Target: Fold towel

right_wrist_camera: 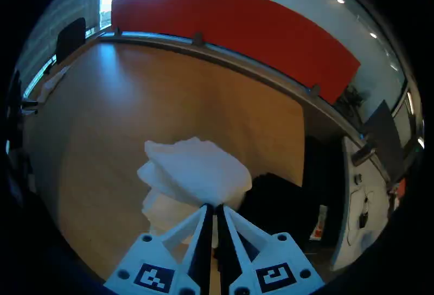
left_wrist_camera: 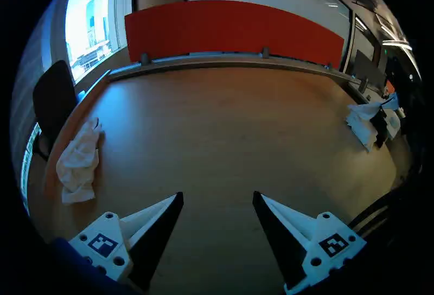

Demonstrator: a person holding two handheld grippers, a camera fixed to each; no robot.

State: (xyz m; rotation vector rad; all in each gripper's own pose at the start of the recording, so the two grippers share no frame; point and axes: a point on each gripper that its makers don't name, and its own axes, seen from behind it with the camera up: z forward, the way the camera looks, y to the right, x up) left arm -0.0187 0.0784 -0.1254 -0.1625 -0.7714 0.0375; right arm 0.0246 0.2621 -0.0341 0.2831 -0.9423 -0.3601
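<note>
The right gripper (right_wrist_camera: 212, 209) is clenched on a white towel (right_wrist_camera: 195, 173). Its two fingers are pressed almost together on the cloth, which bunches up in loose folds just past the tips. Beneath the towel lies a wooden table (right_wrist_camera: 125, 110), whose right edge drops off to dark floor beside the bundle.

The left gripper (left_wrist_camera: 217, 204) is released, fingers spread wide with bare tabletop between them. A second towel (left_wrist_camera: 79, 162) lies crumpled near the table's left edge, well apart from those fingers. A white cloth heap (left_wrist_camera: 364, 122) sits at the far right edge.

A red partition (left_wrist_camera: 233, 29) runs along the table's far side. A black chair (left_wrist_camera: 53, 100) stands at the left by a bright window (left_wrist_camera: 91, 24).

The left gripper points level across the table toward the partition, and the right gripper tilts down over the table.
</note>
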